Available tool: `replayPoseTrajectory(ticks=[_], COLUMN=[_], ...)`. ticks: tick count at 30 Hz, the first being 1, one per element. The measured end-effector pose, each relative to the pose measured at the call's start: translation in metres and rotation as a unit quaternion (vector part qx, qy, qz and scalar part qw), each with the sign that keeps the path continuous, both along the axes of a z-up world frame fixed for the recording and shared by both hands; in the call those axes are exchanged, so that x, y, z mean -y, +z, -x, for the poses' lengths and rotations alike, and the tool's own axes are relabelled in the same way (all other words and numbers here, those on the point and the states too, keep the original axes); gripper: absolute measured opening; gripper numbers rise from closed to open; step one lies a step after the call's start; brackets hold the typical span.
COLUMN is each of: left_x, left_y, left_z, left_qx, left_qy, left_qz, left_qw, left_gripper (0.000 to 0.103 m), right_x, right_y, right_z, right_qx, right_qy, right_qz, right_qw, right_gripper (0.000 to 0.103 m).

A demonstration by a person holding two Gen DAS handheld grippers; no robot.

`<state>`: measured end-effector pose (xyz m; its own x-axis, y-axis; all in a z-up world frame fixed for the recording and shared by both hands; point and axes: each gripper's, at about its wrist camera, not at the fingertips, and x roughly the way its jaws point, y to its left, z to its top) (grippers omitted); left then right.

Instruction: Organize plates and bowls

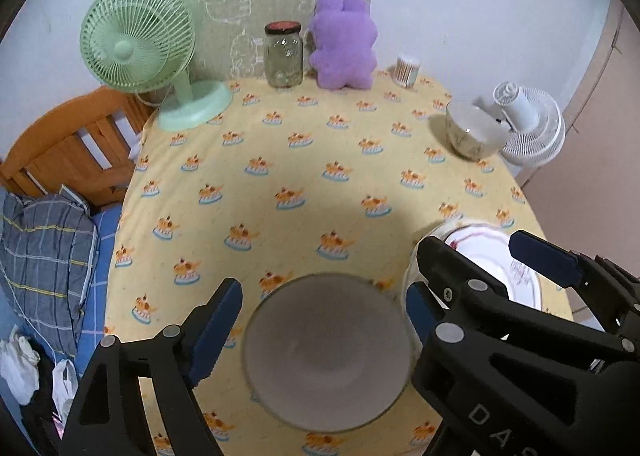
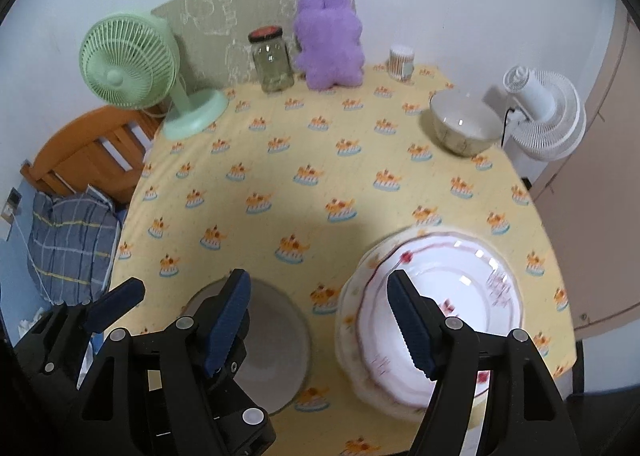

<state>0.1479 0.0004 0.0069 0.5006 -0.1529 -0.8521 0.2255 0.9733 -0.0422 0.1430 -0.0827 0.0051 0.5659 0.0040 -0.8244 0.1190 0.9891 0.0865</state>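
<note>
A grey bowl stands upright on the yellow tablecloth, and my left gripper hangs open over it with a finger on either side of the rim, touching nothing. To its right lies a stack of plates, a white one with red flowers on top of a yellow-patterned one. My right gripper is open and empty; its left finger is over the grey bowl and its right finger over the stack's near left part. A second, patterned bowl sits at the back right.
Along the wall stand a green fan, a glass jar, a purple plush toy and a cup of cotton swabs. A white fan stands beyond the right table edge. A wooden bed frame and pillow are at left.
</note>
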Motion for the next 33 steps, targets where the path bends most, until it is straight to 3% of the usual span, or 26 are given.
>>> replayPoseTrajectory(ticks=[15, 27, 33], left_x=[0.091, 0.157, 0.192], left_y=[0.012, -0.001, -0.008], left_z=[-0.030, -0.065, -0.093], left_qx=[0.013, 0.016, 0.015], left_qy=[0.061, 0.091, 0.088], left_qz=[-0.003, -0.022, -0.033], left_qw=[0.9981, 0.9955, 0.9955], left_gripper=[0.085, 0.084, 0.078], right_x=[0.093, 0.158, 0.192], right_y=[0.018, 0.009, 0.002], right_z=[-0.041, -0.084, -0.110], right_qx=[0.004, 0.002, 0.002], right_qy=[0.052, 0.087, 0.083], right_qz=[0.025, 0.028, 0.028], right_qw=[0.998, 0.996, 0.996], right_gripper=[0.074, 0.074, 0.074])
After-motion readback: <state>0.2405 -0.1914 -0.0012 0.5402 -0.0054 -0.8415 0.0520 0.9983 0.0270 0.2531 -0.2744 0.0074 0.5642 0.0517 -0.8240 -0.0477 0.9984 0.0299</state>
